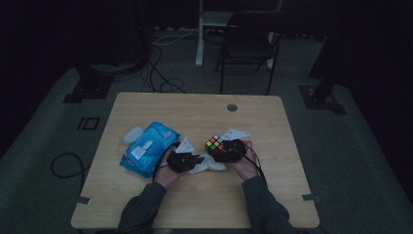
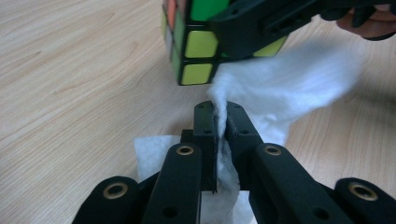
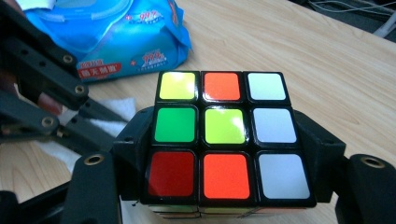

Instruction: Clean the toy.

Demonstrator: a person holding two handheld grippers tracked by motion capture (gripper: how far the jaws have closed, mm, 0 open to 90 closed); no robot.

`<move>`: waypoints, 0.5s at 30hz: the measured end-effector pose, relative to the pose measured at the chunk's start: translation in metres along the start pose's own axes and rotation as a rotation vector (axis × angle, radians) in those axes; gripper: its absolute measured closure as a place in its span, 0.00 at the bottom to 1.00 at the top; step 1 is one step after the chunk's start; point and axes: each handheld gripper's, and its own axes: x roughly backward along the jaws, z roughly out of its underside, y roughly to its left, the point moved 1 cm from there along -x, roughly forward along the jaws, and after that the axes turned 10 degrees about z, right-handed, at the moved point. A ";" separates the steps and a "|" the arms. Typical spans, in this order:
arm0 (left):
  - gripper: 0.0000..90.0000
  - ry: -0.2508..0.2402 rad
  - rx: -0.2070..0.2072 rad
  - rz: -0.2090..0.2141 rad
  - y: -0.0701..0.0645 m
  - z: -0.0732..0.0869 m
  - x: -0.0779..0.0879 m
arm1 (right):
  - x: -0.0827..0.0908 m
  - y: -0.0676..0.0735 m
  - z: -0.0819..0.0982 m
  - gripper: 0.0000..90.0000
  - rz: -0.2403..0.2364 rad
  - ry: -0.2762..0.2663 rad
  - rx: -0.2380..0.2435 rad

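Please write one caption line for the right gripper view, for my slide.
Right gripper jaws clamp a scrambled puzzle cube; blue wipes pack lies behind.

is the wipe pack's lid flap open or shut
Open. In the right gripper view the blue wipe pack has its flap peeled up off the top; the high view shows its white lid swung aside.

Puzzle cube (image 3: 226, 140) between tool (image 3: 226, 154) jaws

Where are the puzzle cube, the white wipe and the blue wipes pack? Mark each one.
puzzle cube (image 3: 223, 126), right gripper view, on the centre yellow-green tile of its facing side.
white wipe (image 2: 280, 93), left gripper view, on the loose fluffy part beyond the jaws.
blue wipes pack (image 1: 148, 148), high view, on its top near the white label.
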 end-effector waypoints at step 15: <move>0.95 -0.021 0.046 -0.083 0.014 -0.002 0.012 | 0.007 -0.003 -0.007 0.38 0.012 -0.020 -0.008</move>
